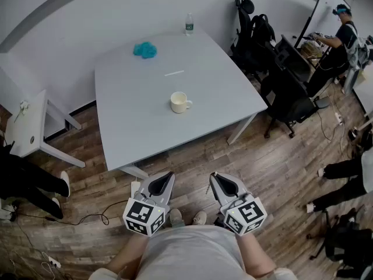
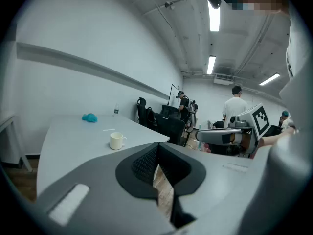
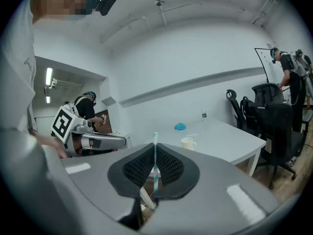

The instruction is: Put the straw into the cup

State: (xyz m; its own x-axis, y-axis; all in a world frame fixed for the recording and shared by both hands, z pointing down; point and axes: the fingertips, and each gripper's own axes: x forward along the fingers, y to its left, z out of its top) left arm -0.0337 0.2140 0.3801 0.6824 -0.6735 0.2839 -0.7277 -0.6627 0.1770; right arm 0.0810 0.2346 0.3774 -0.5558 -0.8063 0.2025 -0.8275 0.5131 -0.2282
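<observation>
The right gripper's (image 3: 154,153) fingers are pressed together on a white straw with green stripes (image 3: 155,161). It stands upright between the ridged pads, its top end poking just above the fingertips. The left gripper's (image 2: 156,148) fingers meet at their tips with nothing between them; only the wooden floor (image 2: 164,192) shows through the wedge-shaped gap lower down.

In the head view both grippers, left (image 1: 169,174) and right (image 1: 214,175), are held low and close to the body. The forearms are bent and tucked in, and the fingers point forward toward the cup (image 1: 179,102). Both hover over the floor on the person's side of the cup, well apart from it and short of the table's (image 1: 134,115) near edge. They sit side by side, with the person's shoes (image 1: 186,217) below and between them.

The cup stands upright near the middle of the table, handle to its right. A loose straw (image 1: 174,73) lies flat beyond the cup. A teal crumpled object (image 1: 144,49) sits farther back and to the cup's left, and a water bottle (image 1: 189,23) stands at the far edge behind the cup. The tabletop around the cup is bare on every side, and its near edge is unobstructed. Black office chairs (image 1: 285,98) crowd the floor to the cup's right, and a small white side table (image 1: 23,127) stands well off to its left.
</observation>
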